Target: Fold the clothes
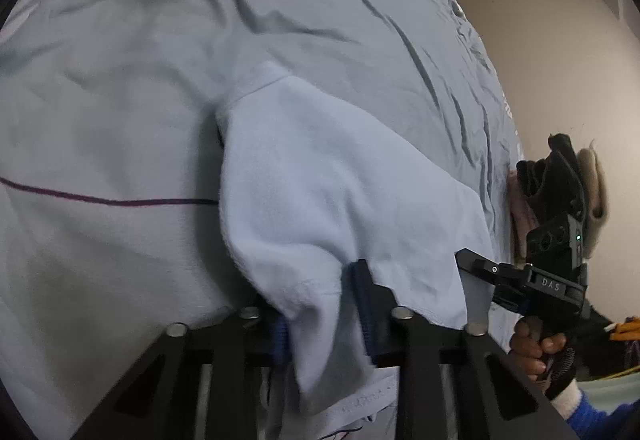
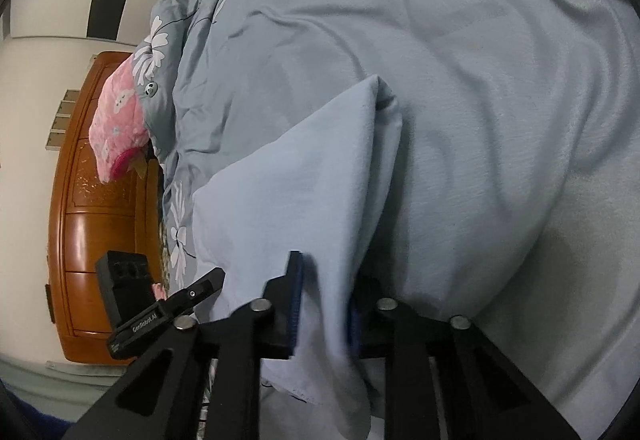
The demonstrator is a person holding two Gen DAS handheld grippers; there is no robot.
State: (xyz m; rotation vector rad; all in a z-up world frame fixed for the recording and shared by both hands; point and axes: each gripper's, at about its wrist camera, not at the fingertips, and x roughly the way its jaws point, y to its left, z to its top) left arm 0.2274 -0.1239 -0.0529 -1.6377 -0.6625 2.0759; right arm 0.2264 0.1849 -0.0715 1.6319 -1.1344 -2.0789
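Both tools pinch one pale blue garment [image 1: 320, 176]: left tool [image 1: 320, 304], right tool [image 2: 324, 304]. It runs lengthwise away from them over the bed [image 2: 500, 80].

Pale blue garment [image 1: 320, 176], folded, draped over grey-blue bedding, edges lifted

Pale blue garment [image 1: 320, 168] hem cut off at btm edge, folds hide fingers [image 1: 362, 296].
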